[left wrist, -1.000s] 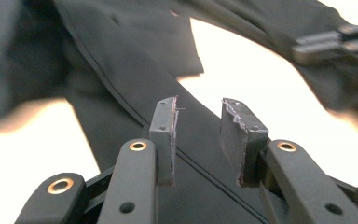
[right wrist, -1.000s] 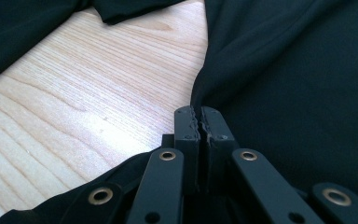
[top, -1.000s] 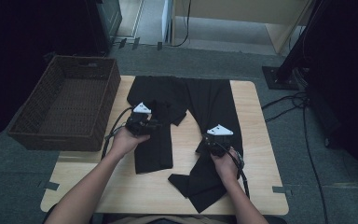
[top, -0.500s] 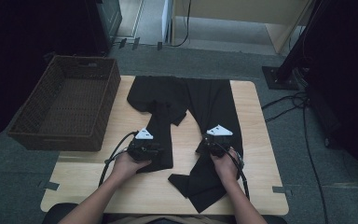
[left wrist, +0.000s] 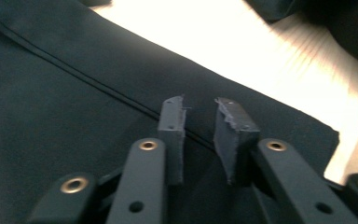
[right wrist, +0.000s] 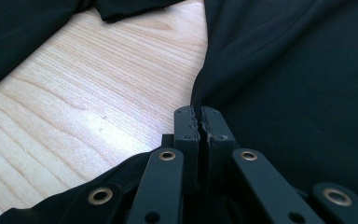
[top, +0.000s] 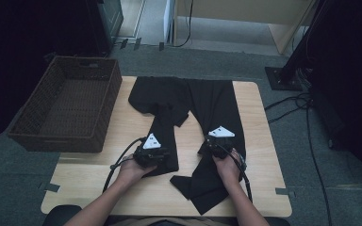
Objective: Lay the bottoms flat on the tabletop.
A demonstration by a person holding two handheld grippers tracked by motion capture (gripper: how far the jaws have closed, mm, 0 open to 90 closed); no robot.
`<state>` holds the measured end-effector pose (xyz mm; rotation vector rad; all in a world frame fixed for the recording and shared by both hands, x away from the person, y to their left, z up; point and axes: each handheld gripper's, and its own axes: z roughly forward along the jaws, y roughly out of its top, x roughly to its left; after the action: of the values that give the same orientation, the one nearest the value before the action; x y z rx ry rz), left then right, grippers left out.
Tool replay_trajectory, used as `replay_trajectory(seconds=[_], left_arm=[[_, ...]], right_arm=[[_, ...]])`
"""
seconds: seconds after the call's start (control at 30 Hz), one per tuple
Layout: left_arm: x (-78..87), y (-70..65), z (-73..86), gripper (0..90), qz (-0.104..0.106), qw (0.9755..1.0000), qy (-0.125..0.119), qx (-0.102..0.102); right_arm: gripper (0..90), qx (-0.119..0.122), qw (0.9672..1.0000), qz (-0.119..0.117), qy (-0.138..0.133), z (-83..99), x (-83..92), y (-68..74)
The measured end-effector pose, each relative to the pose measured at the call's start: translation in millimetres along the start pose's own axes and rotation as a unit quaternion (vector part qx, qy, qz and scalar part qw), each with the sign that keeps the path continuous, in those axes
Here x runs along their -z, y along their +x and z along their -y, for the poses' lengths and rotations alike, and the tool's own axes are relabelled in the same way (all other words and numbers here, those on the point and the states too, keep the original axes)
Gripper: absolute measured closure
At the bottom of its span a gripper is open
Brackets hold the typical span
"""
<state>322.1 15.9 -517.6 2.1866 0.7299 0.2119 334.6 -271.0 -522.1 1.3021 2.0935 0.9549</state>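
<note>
Right tongs pinch the black fabric trousers' edge; left tongs, narrowly parted and just closing, straddle a leg seam on the wooden worktop for folding.

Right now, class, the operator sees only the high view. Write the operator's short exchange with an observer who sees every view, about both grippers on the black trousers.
Operator: Has the right gripper caught any cloth?
Observer: Yes. The right gripper has its fingers shut on a raised edge of the trousers.
Operator: And the left one?
Observer: The left gripper has just been closing its fingers, but a gap remains and no cloth is pinched between them.
</note>
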Motion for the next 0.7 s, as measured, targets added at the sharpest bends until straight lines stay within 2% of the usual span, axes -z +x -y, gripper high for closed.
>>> replay_trajectory(seconds=[0.17,0.23,0.27,0.3,0.37,0.5,0.57,0.67,0.7], left_arm=[[-0.3,-1.4,-2.6,86.3,0.005,0.9999,0.01,-0.006],[0.6,-0.9,-5.4,87.8,0.013,0.9997,0.019,0.007],[0.6,-0.9,-5.4,88.6,0.013,0.9997,0.019,0.007],[4.7,-0.4,-7.0,88.3,0.022,0.9995,0.015,0.017],[7.5,-2.8,-7.6,79.6,0.033,0.9988,0.018,0.03],[11.1,-12.1,-1.4,69.6,0.051,0.9979,0.003,0.039],[10.1,-16.0,0.6,65.9,0.054,0.998,-0.001,0.033],[4.7,-20.8,1.5,58.7,0.053,0.9983,0.006,0.026],[3.2,-21.6,1.8,57.3,0.05,0.9985,0.01,0.018]], right_arm=[[86.6,0.004,1.0,0.004,-0.001,0.0,-0.1,0.8],[86.6,0.004,1.0,0.004,0.0,0.0,0.0,1.0],[86.6,0.004,1.0,0.004,0.0,0.0,0.0,1.0],[86.6,0.006,1.0,0.005,0.0,0.0,0.0,1.3],[86.6,0.006,1.0,0.006,0.001,-0.1,0.2,1.7],[86.6,0.009,0.9999,0.007,-0.001,-0.1,0.1,1.5],[86.6,0.008,0.9999,0.008,0.0,0.0,0.1,1.7],[86.6,0.011,0.9999,0.007,-0.001,0.0,0.0,1.8],[86.6,0.011,0.9999,0.007,-0.001,0.0,0.0,1.8]])
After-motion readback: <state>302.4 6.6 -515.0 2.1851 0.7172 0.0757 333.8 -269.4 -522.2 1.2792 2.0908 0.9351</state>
